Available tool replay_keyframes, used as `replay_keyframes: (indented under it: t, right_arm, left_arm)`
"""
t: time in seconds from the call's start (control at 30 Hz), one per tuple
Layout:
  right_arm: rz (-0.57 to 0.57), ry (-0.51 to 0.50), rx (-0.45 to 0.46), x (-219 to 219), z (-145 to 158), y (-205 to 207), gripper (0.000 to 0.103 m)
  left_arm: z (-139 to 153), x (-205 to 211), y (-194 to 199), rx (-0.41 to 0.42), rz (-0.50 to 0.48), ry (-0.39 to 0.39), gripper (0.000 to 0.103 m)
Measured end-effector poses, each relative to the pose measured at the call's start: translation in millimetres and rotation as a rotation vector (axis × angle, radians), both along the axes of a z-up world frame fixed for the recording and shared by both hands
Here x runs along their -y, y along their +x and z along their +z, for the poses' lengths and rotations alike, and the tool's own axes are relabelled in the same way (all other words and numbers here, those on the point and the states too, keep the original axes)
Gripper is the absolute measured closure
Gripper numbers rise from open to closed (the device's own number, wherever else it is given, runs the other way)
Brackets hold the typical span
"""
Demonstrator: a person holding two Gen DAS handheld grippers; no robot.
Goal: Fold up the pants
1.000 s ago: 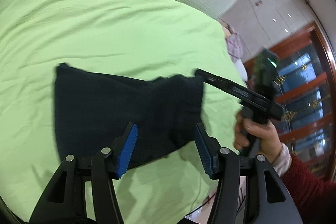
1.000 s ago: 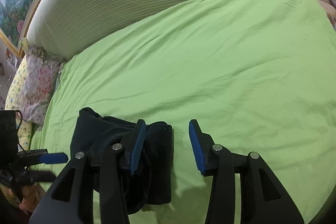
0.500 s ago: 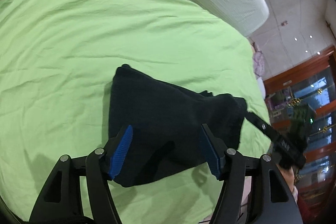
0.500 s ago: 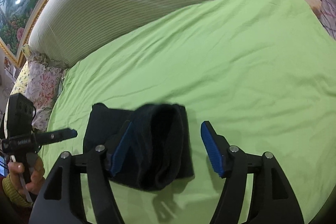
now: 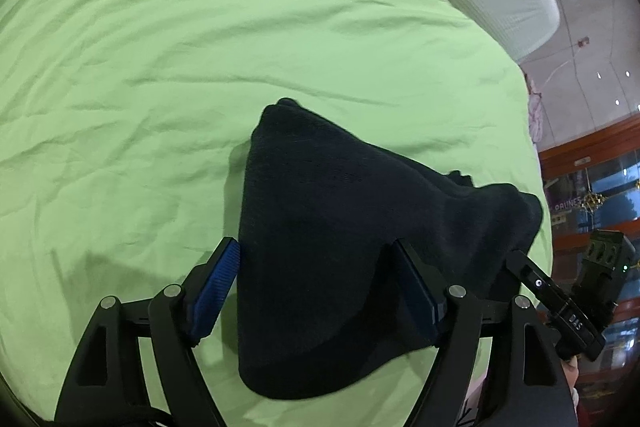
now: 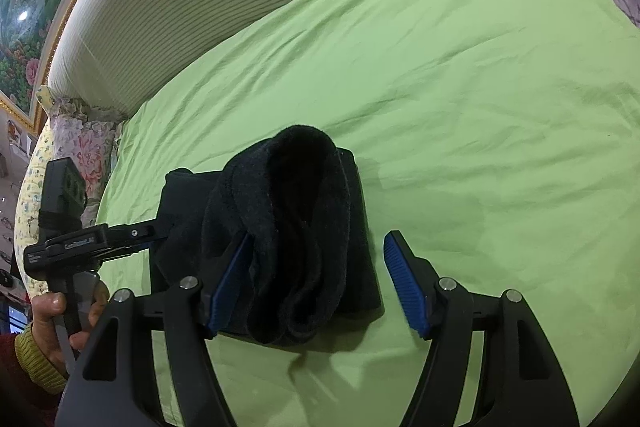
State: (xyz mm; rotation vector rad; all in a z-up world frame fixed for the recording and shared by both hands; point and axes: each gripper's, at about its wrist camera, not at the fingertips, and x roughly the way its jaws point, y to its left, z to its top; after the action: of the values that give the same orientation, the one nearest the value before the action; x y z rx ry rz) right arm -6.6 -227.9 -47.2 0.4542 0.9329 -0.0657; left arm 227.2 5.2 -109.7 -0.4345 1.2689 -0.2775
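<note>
Now both tools have released the folded pants (image 5: 340,235).

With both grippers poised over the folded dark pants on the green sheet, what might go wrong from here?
1. The top layer of the pants bulges in a loose hump, so the fold may spring open once left alone.
2. The left gripper, its jaws opening, straddles the cloth; a pad could snag it when pulling away.
3. The right gripper could pinch the green sheet too.

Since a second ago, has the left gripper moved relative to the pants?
Yes. The left gripper has come forward over the pants, which lie on the green sheet; more cloth sits between its opening jaws, and the pads are not pressing it.
</note>
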Motion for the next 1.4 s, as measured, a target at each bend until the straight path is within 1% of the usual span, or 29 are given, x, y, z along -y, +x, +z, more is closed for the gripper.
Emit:
replay_keyframes:
  t: [0.1,0.2,0.27,0.33,0.43,0.5,0.53,0.6,0.63,0.7,0.73,0.77,0.83,0.9,0.93,1.0,1.03,1.07,1.1,1.17,1.27,1.4]
  right_arm:
    - [-0.003,0.022,-0.003,3.7,-4.5,2.6,0.034]
    - [-0.002,0.038,0.000,5.8,-7.4,4.1,0.032]
    - [0.003,0.052,0.005,8.0,-10.2,5.0,0.031]
    - [0.003,0.073,0.006,10.6,-14.5,6.6,0.031]
    - [0.003,0.125,0.007,17.3,-26.5,8.6,0.030]
    - [0.010,0.124,-0.003,18.3,-33.3,9.2,0.030]
    - [0.015,0.120,-0.020,18.9,-39.4,9.2,0.030]
    - [0.011,0.149,-0.025,21.8,-44.8,7.9,0.030]
    - [0.009,0.164,-0.019,22.9,-45.2,6.6,0.030]
    - [0.014,0.165,-0.021,22.6,-44.0,6.8,0.032]
    - [0.018,0.169,-0.022,22.9,-43.3,8.2,0.033]
    - [0.024,0.178,-0.023,22.7,-42.8,9.0,0.036]
    - [0.037,0.187,-0.023,22.3,-43.4,10.9,0.040]
    - [0.044,0.196,-0.022,20.5,-45.1,13.8,0.044]
    - [0.043,0.209,-0.024,19.9,-47.1,14.9,0.045]
    - [0.030,0.240,-0.027,20.8,-52.1,15.1,0.046]
    - [0.026,0.252,-0.026,21.1,-53.3,14.8,0.048]
    - [0.027,0.256,-0.022,20.5,-53.0,14.3,0.054]
    - [0.032,0.248,-0.019,18.3,-50.9,14.1,0.059]
    - [0.053,0.222,-0.012,11.4,-43.1,12.8,0.064]
    - [0.087,0.210,0.021,2.9,-29.3,11.4,0.067]
    - [0.134,0.213,0.068,-10.6,-9.9,16.1,0.069]
  left_arm:
    - [-5.3,-3.0,0.1,0.015,0.022,-0.010,0.036]
    - [-8.9,-8.8,-0.4,0.019,0.037,-0.027,0.051]
    - [-11.3,-16.2,-1.7,0.022,0.051,-0.060,0.060]
    - [-15.0,-22.6,-3.0,0.021,0.059,-0.080,0.063]
    - [-18.2,-26.0,-5.6,0.024,0.056,-0.085,0.064]
    - [-21.4,-26.6,-5.5,0.020,0.057,-0.086,0.064]
    - [-22.1,-28.0,-5.1,0.015,0.060,-0.088,0.063]
    - [-19.6,-31.1,-6.2,0.001,0.068,-0.095,0.056]
    - [-19.9,-31.1,-5.8,-0.007,0.072,-0.101,0.052]
    - [-17.5,-33.5,-7.4,-0.024,0.077,-0.122,0.050]
    - [-16.6,-33.7,-8.2,-0.027,0.074,-0.121,0.047]
    - [-15.5,-33.1,-9.4,-0.033,0.064,-0.117,0.043]
    - [-14.4,-28.2,-10.7,-0.042,0.043,-0.117,0.039]
    - [-15.2,-20.9,-11.6,-0.040,0.021,-0.090,0.038]
    - [-16.7,-18.2,-13.2,-0.039,0.013,-0.074,0.039]
    - [-21.7,-14.6,-14.6,-0.038,0.006,-0.070,0.040]
    - [-23.3,-14.0,-15.4,-0.034,0.010,-0.073,0.044]
    - [-24.3,-13.8,-15.5,-0.032,0.012,-0.082,0.050]
    - [-23.9,-13.6,-15.8,-0.029,0.012,-0.091,0.053]
    - [-18.1,-12.9,-16.8,-0.005,-0.002,-0.101,0.069]
    - [-7.0,-13.4,-20.5,0.023,-0.025,-0.099,0.075]
    - [10.6,-29.6,-29.0,0.063,0.003,-0.128,0.077]
